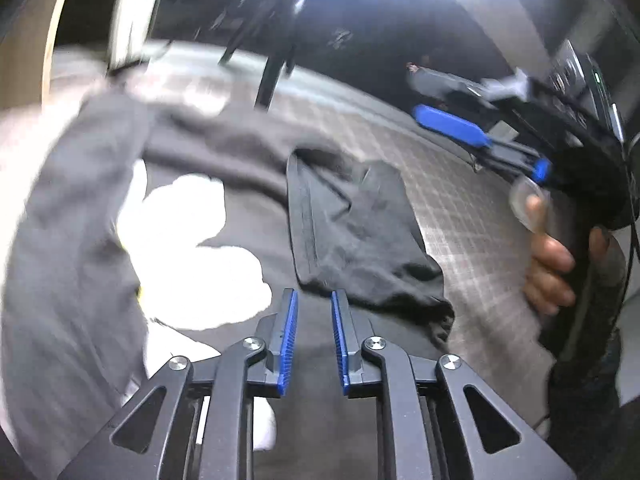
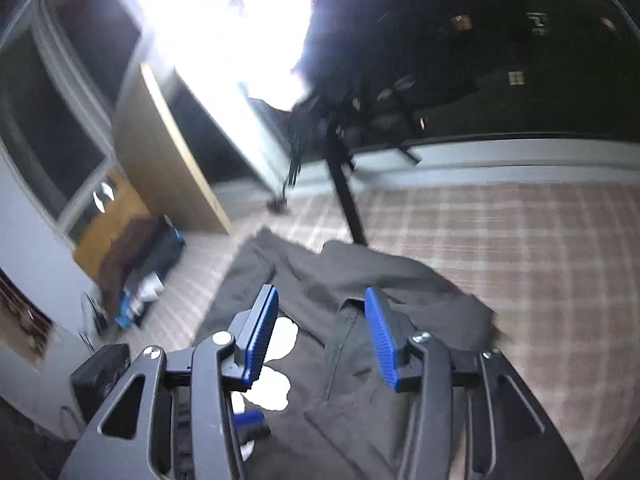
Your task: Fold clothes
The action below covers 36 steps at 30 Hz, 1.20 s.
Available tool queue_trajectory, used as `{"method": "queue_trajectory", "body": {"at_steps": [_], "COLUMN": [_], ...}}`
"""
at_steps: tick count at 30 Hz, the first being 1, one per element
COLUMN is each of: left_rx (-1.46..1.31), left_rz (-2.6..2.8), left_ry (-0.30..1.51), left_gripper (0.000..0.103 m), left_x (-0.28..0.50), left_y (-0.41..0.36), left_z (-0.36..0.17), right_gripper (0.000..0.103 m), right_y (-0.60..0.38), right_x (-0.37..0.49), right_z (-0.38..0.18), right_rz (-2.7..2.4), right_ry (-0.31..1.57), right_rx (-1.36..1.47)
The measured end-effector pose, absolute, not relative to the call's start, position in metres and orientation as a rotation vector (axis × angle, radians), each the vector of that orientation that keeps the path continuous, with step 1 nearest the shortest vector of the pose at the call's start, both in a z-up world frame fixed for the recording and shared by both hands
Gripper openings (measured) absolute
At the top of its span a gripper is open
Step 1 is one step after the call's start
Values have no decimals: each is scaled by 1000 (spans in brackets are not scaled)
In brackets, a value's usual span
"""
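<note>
Shirt [image 1: 224, 216]: centre frame, sleeve lapped inward, on plaid bed [image 1: 472, 216] | left claw [image 1: 314, 320]: narrowly spread, empty | right claw [image 2: 320, 332]: spread, empty | step: mid-fold; next needs a fresh edge grip

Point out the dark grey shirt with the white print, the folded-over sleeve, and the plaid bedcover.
Dark grey shirt with white print [image 1: 240, 216]: left wrist view, chest fabric.
Folded-over sleeve [image 1: 360, 232]: left wrist view, its middle.
Plaid bedcover [image 2: 520, 248]: right wrist view, bare patch.

We're in a bedroom: a bed [image 2: 520, 240] under a plaid cover. Beyond its far edge stands a wooden board [image 2: 176, 160], with windows [image 2: 60, 120] left of that.
</note>
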<state>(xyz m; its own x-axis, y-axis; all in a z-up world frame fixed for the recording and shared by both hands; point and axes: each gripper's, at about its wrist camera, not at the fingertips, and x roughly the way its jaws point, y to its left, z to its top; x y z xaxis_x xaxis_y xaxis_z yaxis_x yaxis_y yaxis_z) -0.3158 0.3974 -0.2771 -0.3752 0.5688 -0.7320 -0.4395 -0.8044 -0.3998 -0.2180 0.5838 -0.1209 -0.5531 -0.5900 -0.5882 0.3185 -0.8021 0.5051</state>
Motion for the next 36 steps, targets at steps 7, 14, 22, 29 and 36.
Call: {"method": "queue_trajectory", "body": {"at_steps": [7, 14, 22, 29, 36], "left_rx": [-1157, -1193, -1120, -1171, -1194], "left_rz": [2064, 1995, 2019, 2042, 2062], "left_ry": [136, 284, 113, 256, 105], "left_gripper": [31, 11, 2, 24, 33], "left_x": [-344, -354, -321, -311, -380], "left_y": [450, 467, 421, 419, 412], "left_z": [-276, -301, -272, -277, -261], "right_gripper": [33, 33, 33, 33, 33], "right_y": [612, 601, 582, 545, 539], "right_x": [-185, -169, -168, -181, -165], "right_z": [-157, -182, -176, -181, -168], "right_rz": [-2360, -2340, -2405, -2349, -2323], "right_ry": [-482, -411, -245, -61, -127], "right_rx": [1233, 1310, 1269, 1271, 1212]}}
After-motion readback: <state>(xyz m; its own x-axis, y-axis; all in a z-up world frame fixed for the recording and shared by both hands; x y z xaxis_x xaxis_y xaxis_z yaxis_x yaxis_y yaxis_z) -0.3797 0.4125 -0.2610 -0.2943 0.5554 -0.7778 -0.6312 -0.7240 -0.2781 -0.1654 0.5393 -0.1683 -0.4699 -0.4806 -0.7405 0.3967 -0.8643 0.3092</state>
